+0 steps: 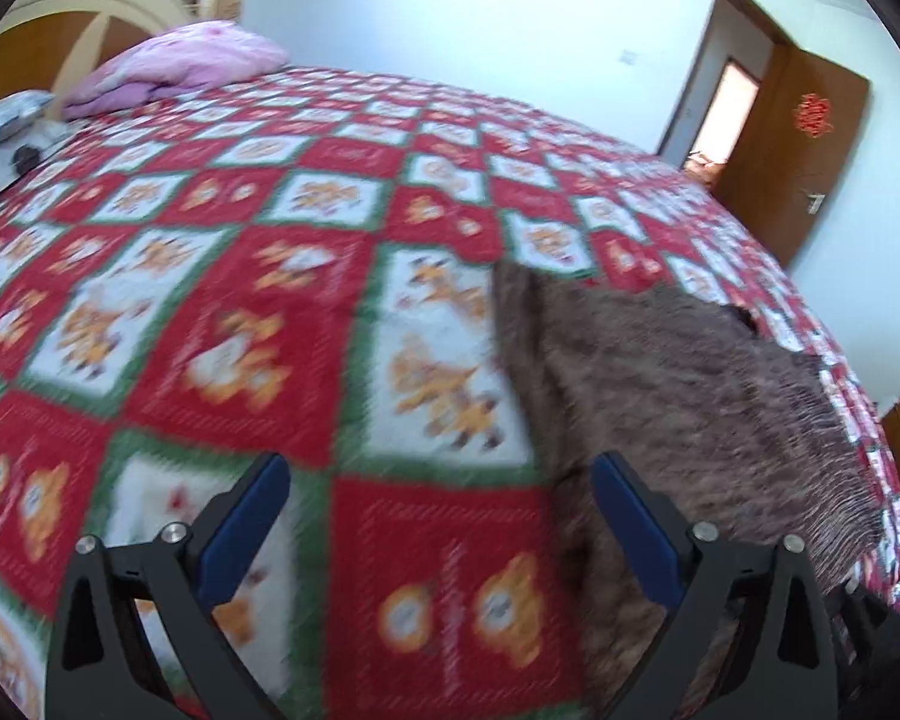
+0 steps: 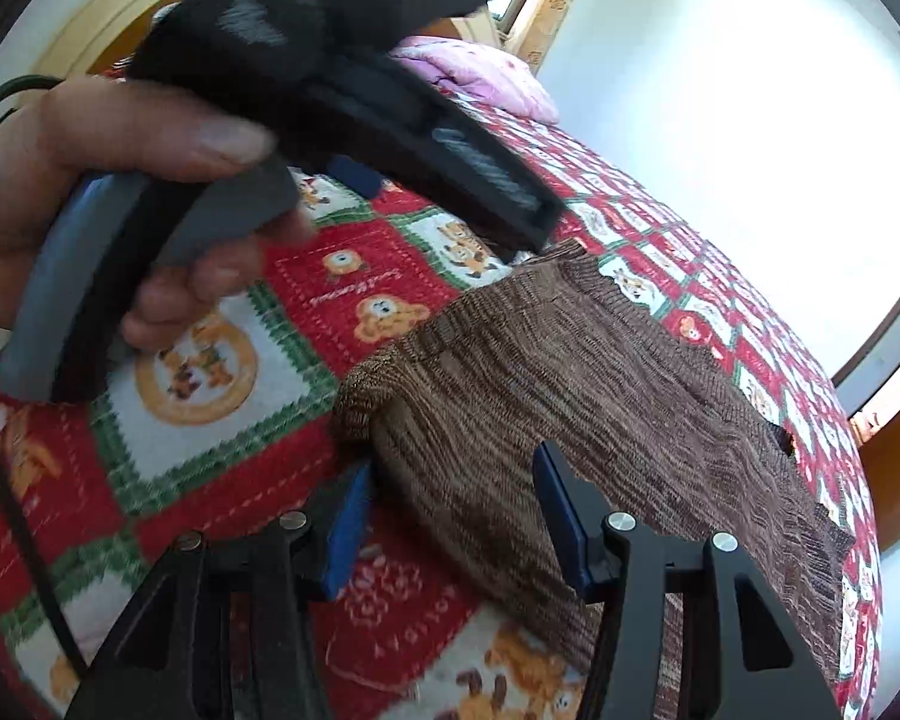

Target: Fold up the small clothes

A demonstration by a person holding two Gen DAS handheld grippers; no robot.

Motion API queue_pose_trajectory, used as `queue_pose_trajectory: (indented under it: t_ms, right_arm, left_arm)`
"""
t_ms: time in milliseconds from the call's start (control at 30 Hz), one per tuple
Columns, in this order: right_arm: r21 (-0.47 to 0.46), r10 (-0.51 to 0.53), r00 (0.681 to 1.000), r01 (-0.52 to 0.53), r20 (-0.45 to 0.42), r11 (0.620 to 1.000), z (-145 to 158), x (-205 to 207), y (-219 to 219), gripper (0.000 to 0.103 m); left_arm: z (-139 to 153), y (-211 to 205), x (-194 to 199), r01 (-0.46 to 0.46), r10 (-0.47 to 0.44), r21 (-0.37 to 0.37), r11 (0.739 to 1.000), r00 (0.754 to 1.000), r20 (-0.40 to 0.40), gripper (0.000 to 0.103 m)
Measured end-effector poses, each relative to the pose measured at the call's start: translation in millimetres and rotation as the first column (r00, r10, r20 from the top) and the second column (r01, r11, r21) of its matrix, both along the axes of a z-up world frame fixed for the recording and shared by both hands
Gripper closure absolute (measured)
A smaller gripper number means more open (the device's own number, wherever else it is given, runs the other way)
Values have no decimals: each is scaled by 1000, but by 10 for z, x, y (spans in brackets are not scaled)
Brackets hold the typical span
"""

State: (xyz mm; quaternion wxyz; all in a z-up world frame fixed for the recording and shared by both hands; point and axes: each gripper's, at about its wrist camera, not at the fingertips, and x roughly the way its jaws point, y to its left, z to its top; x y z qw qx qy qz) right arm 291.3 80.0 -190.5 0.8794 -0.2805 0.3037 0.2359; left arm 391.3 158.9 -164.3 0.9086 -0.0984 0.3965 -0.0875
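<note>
A brown knit garment (image 1: 690, 390) lies spread flat on the red, white and green bear-pattern bedspread (image 1: 240, 276), at the right of the left wrist view. My left gripper (image 1: 438, 480) is open above the bedspread, and its right finger (image 1: 630, 516) hangs over the garment's left edge. In the right wrist view the garment (image 2: 570, 372) fills the middle, with a rolled corner at its near left. My right gripper (image 2: 453, 468) is open just above the garment's near edge, which shows between the fingers with neither pad pressing on it. A hand (image 2: 90, 138) holds the other gripper's handle (image 2: 120, 276) at the upper left.
A folded pink quilt (image 1: 180, 66) and a pillow (image 1: 6, 120) lie by the wooden headboard (image 1: 42, 48). The bed's edge runs down the right, with a brown door (image 1: 798, 156) beyond it. A black cable (image 2: 12, 510) hangs at the left of the right wrist view.
</note>
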Motion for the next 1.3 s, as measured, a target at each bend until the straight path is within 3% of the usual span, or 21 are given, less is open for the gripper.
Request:
queue_pose_trajectory:
  t_ms: [67,200,533,600,667,733,767,800,900,1000,1200,1300]
  right_arm:
    - [2,1,1000,-1,-5,1000,-9,2,-1,69]
    - [-37,15,1000,-14,25,999,-91,-22,66,82]
    - [-40,12,999,-10,49,999,-111,5,78,83]
    - [-45,11,998,-9,54,999,-113,18,77,83]
    - [-50,13,998,-10,57,999,-111,-32,89,84]
    - [-53,16,998,-13,59,999,-110,-65,97,87]
    - [-53,18,998,-15,58,999,-106,-56,94,87]
    - [-55,18,998,-15,58,998,-106,-50,89,89]
    - [-38,18,999,-17,35,999,-71,-32,61,92]
    - [41,10,1000,-9,-12,999,54,30,-62,95]
    - [181,-1,996,16,-86,983,276,40,-335,95]
    - [253,-15,990,51,-140,966,354,105,-534,96]
  left_arm:
    - [-4,-72,134,43,-42,-33,999,999,15,12]
    - [-83,-202,445,99,-100,-86,991,995,-13,29]
    - [-171,-371,744,135,-139,-97,986,990,-38,36]
    - [-167,-326,726,125,-129,-112,986,991,-30,46]
    - [-181,-292,739,124,-129,-135,983,991,-34,67]
    - [-187,-293,753,130,-136,-150,980,990,-35,73]
    - [-184,-296,747,134,-141,-153,979,990,-32,85]
    - [-178,-301,738,140,-146,-158,977,989,-27,87]
    - [-173,-301,757,138,-145,-162,977,989,-34,89]
    - [-140,-307,822,113,-127,-167,979,989,-78,92]
    - [-28,-416,799,98,-109,-98,990,988,-112,94]
    - [13,-372,786,59,-75,-127,990,990,-120,94]
